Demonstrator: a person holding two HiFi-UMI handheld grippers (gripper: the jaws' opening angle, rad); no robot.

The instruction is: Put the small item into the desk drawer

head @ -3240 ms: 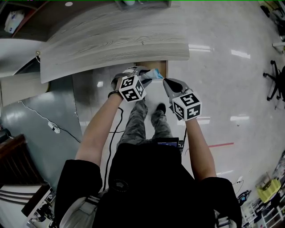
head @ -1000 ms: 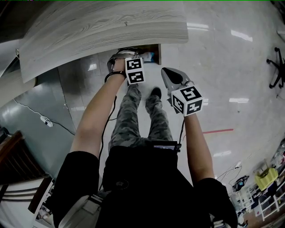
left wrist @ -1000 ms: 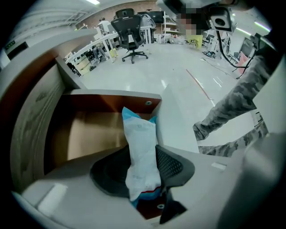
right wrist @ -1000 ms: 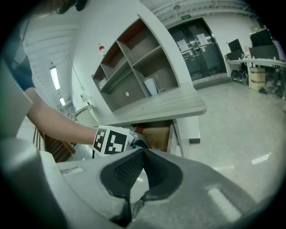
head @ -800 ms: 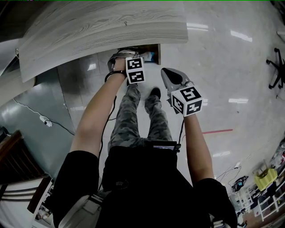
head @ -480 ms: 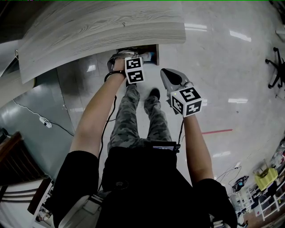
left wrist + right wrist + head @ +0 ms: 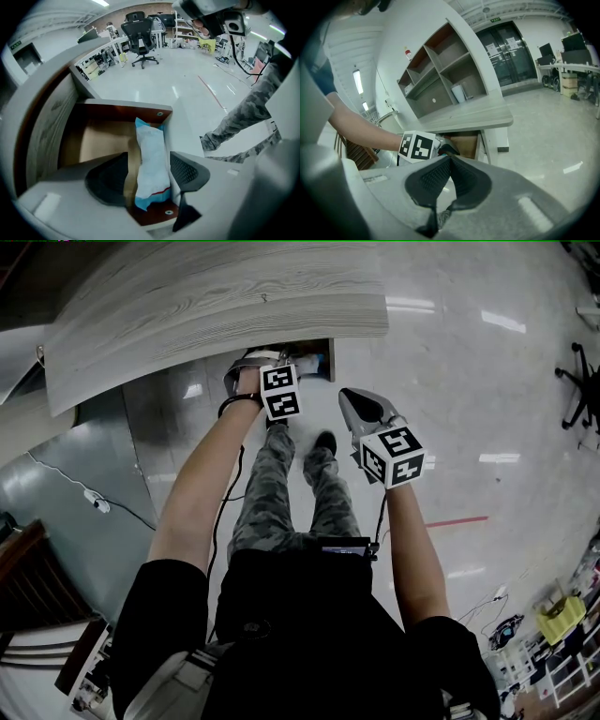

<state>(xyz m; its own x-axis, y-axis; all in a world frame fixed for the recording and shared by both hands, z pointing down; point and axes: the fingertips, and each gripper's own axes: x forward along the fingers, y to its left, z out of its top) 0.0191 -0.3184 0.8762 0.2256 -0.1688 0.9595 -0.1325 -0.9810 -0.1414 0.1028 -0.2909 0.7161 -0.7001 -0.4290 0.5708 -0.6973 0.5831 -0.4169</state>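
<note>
Small packet (image 7: 151, 150) laid inside open drawer (image 7: 123, 108), along its right wall. Left gripper (image 7: 150, 178) jaws just opened, packet between them unpressed: released. Right gripper (image 7: 449, 164) clenched, empty. Placement judged done; withdrawal and drawer closure called for.

Two grey hand-held grippers with black ribbed pads are in play, the left gripper (image 7: 149, 177) and the right gripper (image 7: 450, 164), each carrying one black-and-white marker cube: two cubes. One white-and-blue plastic packet (image 7: 152, 159). One open brown wooden drawer (image 7: 126, 108). One grey wood-grain desk top (image 7: 216, 296). One white open shelf unit (image 7: 440, 79) stands far left, with one white bin (image 7: 458, 93) in it. One black swivel chair (image 7: 140, 40) far off; the darker chair backs behind it are too small to count. One red floor stripe (image 7: 459, 519) at right, one white cable (image 7: 66, 474) at left.
</note>
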